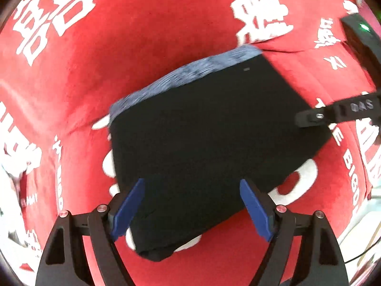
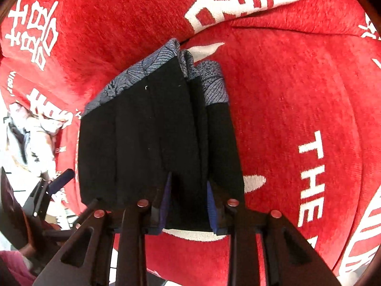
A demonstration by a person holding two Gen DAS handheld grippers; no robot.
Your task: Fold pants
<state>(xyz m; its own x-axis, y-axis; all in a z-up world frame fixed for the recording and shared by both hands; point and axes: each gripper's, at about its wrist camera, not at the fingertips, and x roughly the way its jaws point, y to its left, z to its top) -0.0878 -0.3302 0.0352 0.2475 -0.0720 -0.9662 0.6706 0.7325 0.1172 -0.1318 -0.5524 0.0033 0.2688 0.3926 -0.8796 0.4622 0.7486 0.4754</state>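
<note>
Your left gripper (image 1: 192, 211) hangs wide open over the folded black pants (image 1: 209, 138), gripping nothing; your right gripper (image 2: 189, 206) pinches their near edge between narrow jaws; the pants lie on the red blanket (image 2: 297, 90)

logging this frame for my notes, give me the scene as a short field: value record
surface: red blanket with white lettering
garment: black pants, folded into a compact stack, patterned blue-grey band at the far edge
left gripper: open, blue pads apart above the near edge of the pants
right gripper: jaws narrow, a fold of the pants between the pads; grip not clear
</note>
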